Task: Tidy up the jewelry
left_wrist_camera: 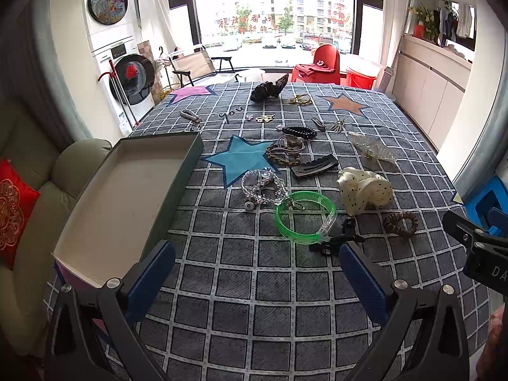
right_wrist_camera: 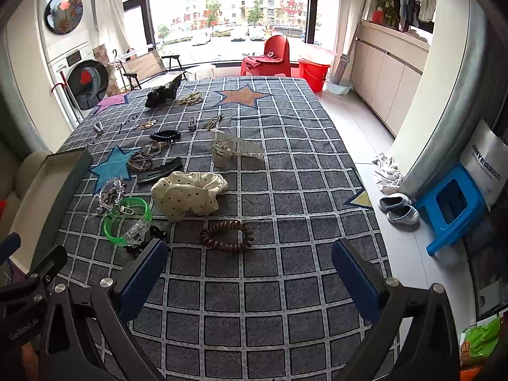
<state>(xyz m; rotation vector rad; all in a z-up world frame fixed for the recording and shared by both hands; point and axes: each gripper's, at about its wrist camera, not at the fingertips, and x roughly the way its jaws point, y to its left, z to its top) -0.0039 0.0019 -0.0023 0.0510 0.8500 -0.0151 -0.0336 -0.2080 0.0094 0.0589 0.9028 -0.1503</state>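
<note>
Jewelry and hair pieces lie scattered on a grey checked tablecloth (left_wrist_camera: pixel 254 285). A green bangle (left_wrist_camera: pixel 304 216) lies nearest my left gripper (left_wrist_camera: pixel 257 273), which is open and empty above the cloth. A clear bead bracelet (left_wrist_camera: pixel 262 187), a cream dotted scrunchie (left_wrist_camera: pixel 365 193) and a brown spiral hair tie (left_wrist_camera: pixel 400 223) lie around it. An open, empty box (left_wrist_camera: pixel 127 197) sits at the left. My right gripper (right_wrist_camera: pixel 249 268) is open and empty, just short of the brown hair tie (right_wrist_camera: pixel 227 236). The scrunchie (right_wrist_camera: pixel 189 198) and bangle (right_wrist_camera: pixel 127 220) lie beyond it.
Farther back lie a clear claw clip (right_wrist_camera: pixel 236 149), a black hair clip (right_wrist_camera: pixel 160 171), a black spiral tie (right_wrist_camera: pixel 165 135), gold pieces and a dark scrunchie (right_wrist_camera: pixel 162 93). A sofa (left_wrist_camera: pixel 31 190) stands left of the table. A blue stool (right_wrist_camera: pixel 451 206) and slippers (right_wrist_camera: pixel 398 208) are on the floor at right.
</note>
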